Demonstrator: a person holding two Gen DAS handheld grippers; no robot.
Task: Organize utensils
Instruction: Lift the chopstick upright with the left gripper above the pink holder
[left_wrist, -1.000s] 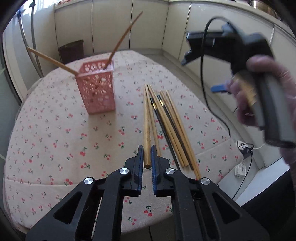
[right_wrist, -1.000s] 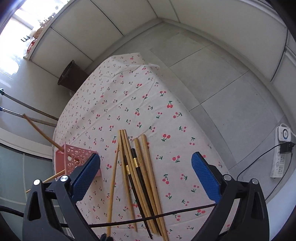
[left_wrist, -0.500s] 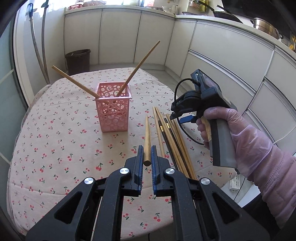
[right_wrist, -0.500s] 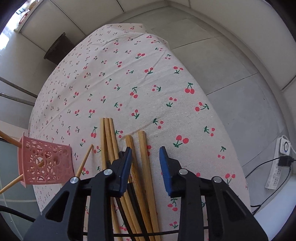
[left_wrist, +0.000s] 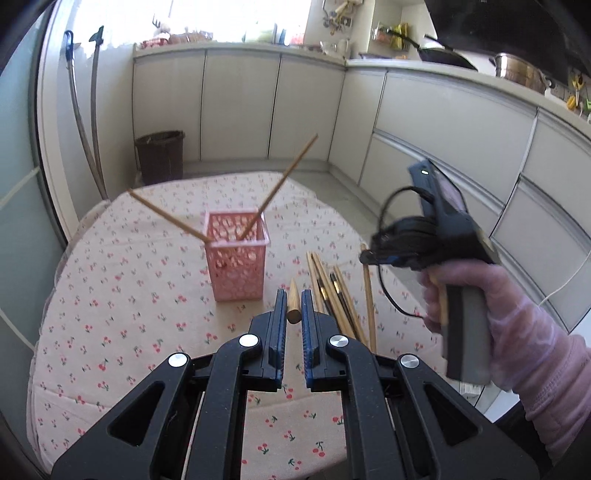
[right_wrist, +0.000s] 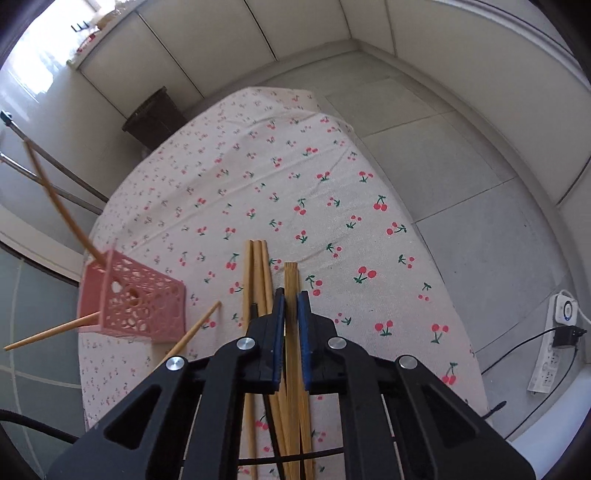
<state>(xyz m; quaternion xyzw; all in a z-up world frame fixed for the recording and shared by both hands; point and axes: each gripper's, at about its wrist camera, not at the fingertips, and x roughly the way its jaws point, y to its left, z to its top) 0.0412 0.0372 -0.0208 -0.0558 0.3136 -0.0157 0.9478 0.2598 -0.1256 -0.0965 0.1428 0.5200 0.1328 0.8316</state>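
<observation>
While the left gripper (left_wrist: 294, 308) pinches one chopstick (left_wrist: 294, 306) endwise, the right gripper (right_wrist: 291, 308) clamps a flat chopstick (right_wrist: 291, 280) between near-closed jaws.

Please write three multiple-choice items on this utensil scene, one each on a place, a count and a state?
1. Where does the pink perforated plastic holder stand relative to the loose chopsticks on the cherry-print tablecloth, in the left wrist view?
A. Left of them
B. Right of them
C. On top of them

2. How many chopsticks already stand in the holder?
A. None
B. Two
C. Five

3. What is the state of the left tool?
A. Wide open
B. Shut on nothing
C. Shut on a thick wooden chopstick

Answers:
1. A: the bundle of wooden and black chopsticks lies to its right.
2. B: two thin wooden chopsticks lean out of it, in opposite directions.
3. C: the blunt end of the thick wooden chopstick sits between its nearly closed fingers; the right tool likewise clamps a pale wooden chopstick.
</observation>
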